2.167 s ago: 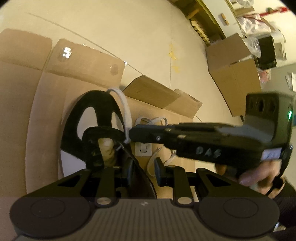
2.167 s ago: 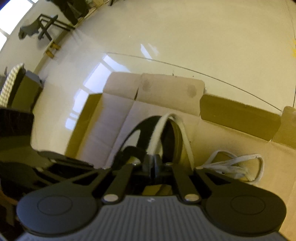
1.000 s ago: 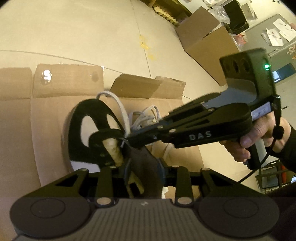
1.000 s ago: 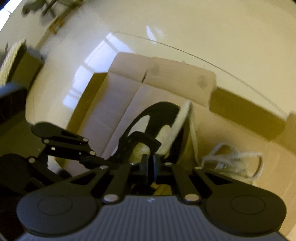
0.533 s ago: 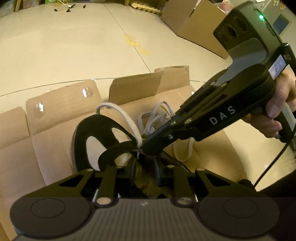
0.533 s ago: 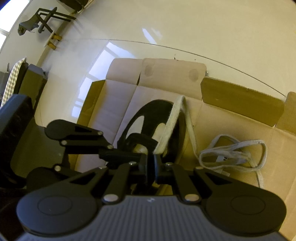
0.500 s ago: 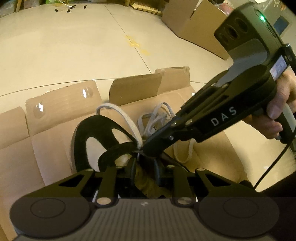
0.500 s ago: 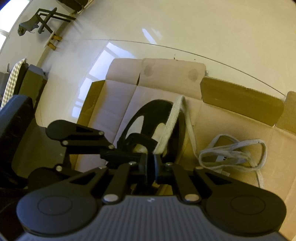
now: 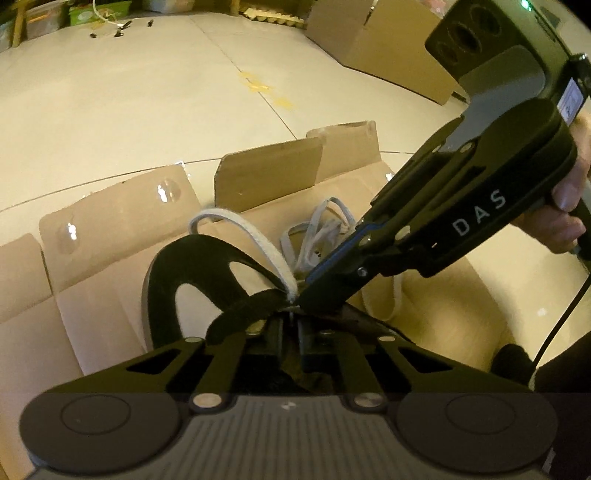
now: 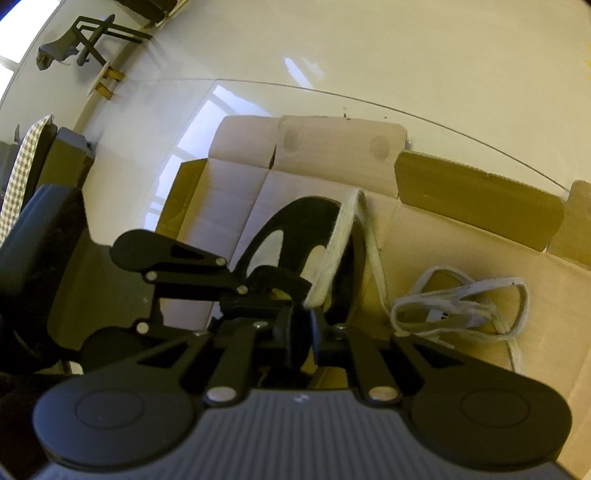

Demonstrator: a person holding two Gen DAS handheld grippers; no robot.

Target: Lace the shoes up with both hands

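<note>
Nearest the lens: left gripper [image 9: 290, 325], jaws closing, only a thin slit left between the pads; the frayed end of the white lace [image 9: 255, 247] sits at that slit, but contact cannot be told. Right gripper [image 10: 300, 328] jaws opening, a narrow gap; the lace rises from just at its fingertips, grip uncertain. In the left wrist view the right gripper comes in from the right, its tip meeting the lace end by the shoe's tongue; a hand [image 9: 565, 206] wraps its handle.

Shoe [image 9: 177, 280]: black and white, lying on flattened cardboard [image 9: 110, 221], toe pointing away. The lace loops up over the toe and back down to the tongue. Just right of the shoe, on the same cardboard, a loose tangle of spare laces [image 10: 461, 306].

Surface: cardboard flaps folded out, some standing up at the far edge, spread over a glossy pale floor [image 9: 147, 96] with seam lines and window glare.

Room beyond: a closed cardboard box [image 9: 380, 51] far right, green containers [image 9: 99, 9] and clutter along the back wall; in the right wrist view, a dark chair frame [image 10: 88, 40] at far left and a checked fabric [image 10: 26, 162] at the edge.
</note>
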